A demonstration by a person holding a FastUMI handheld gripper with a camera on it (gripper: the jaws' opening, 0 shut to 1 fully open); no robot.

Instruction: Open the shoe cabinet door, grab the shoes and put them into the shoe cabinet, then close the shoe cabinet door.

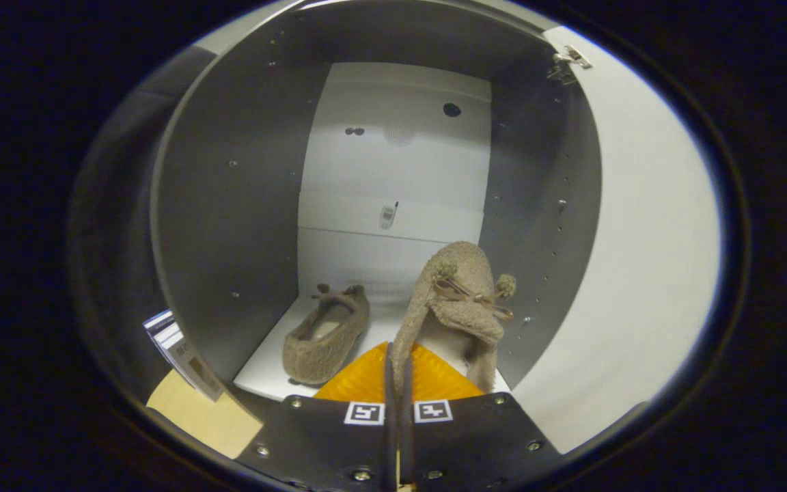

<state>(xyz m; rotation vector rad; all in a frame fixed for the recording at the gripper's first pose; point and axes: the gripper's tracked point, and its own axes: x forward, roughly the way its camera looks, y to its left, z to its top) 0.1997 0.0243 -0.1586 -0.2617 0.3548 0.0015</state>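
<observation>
My gripper (399, 372) is shut on the edge of a fuzzy tan slipper (458, 301) with a bow and pompoms. The orange fingers (359, 383) pinch its rim, and the slipper hangs tilted, toe up, just ahead of them at the mouth of the shoe cabinet. A second matching slipper (325, 335) lies on the white cabinet floor (264, 365), left of the held one, toe pointing inward. The cabinet has grey side walls (229, 225) and a white back panel (393, 171). Its white door (639, 260) stands open to the right, hinge (570, 61) showing at the top.
A small grey fitting (387, 216) sits on the back panel. Outside the cabinet, lower left, a striped card or booklet (182, 352) leans by the wall above a tan patch of floor (205, 417). The cabinet floor has free room to the right of the lying slipper.
</observation>
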